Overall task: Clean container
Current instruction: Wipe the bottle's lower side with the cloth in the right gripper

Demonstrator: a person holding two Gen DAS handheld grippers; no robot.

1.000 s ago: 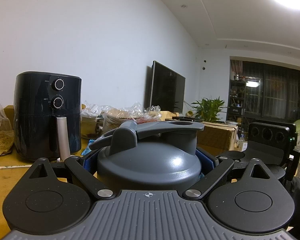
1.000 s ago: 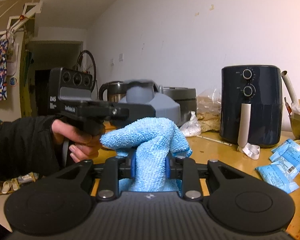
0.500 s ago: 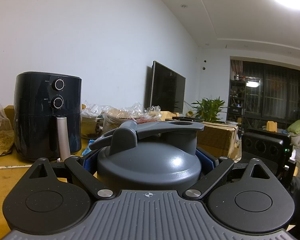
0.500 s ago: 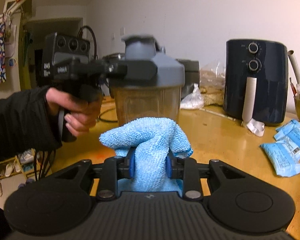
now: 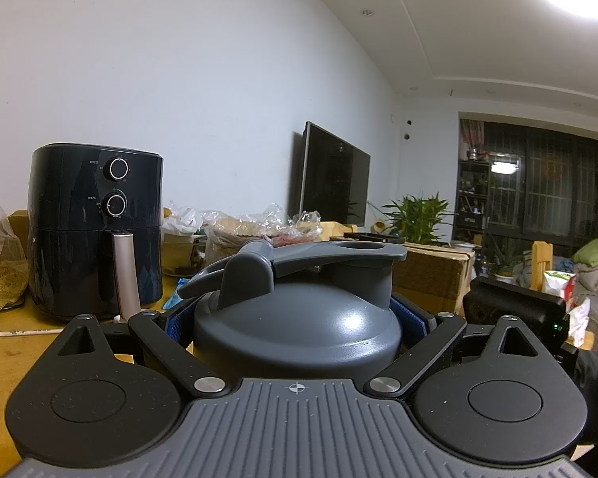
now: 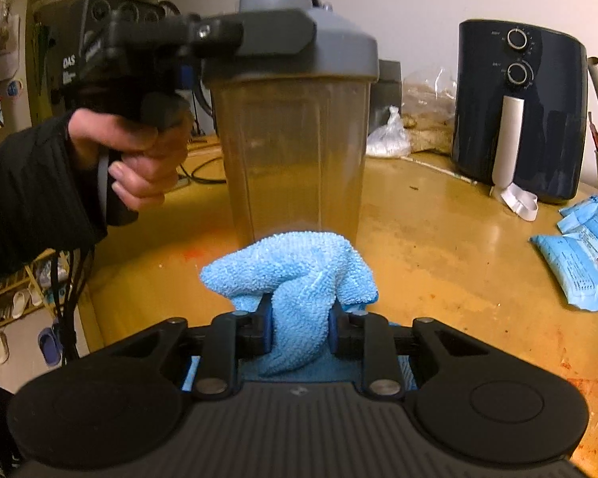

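the right gripper (image 6: 299, 324), its jaws just closing tighter on the blue cloth (image 6: 295, 275), has dipped to the container's (image 6: 295, 143) lower wall, which the left gripper (image 5: 295, 314) clamps by its lid above the surface (image 6: 438, 247), so wiping looks imminent.

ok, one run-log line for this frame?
left gripper: shut on shaker lid | right gripper: shut on blue cloth | cloth at shaker bottle base | wipe pending

One shaker bottle (image 6: 295, 139), one cloth (image 6: 299, 275), two blue packets (image 6: 578, 271).
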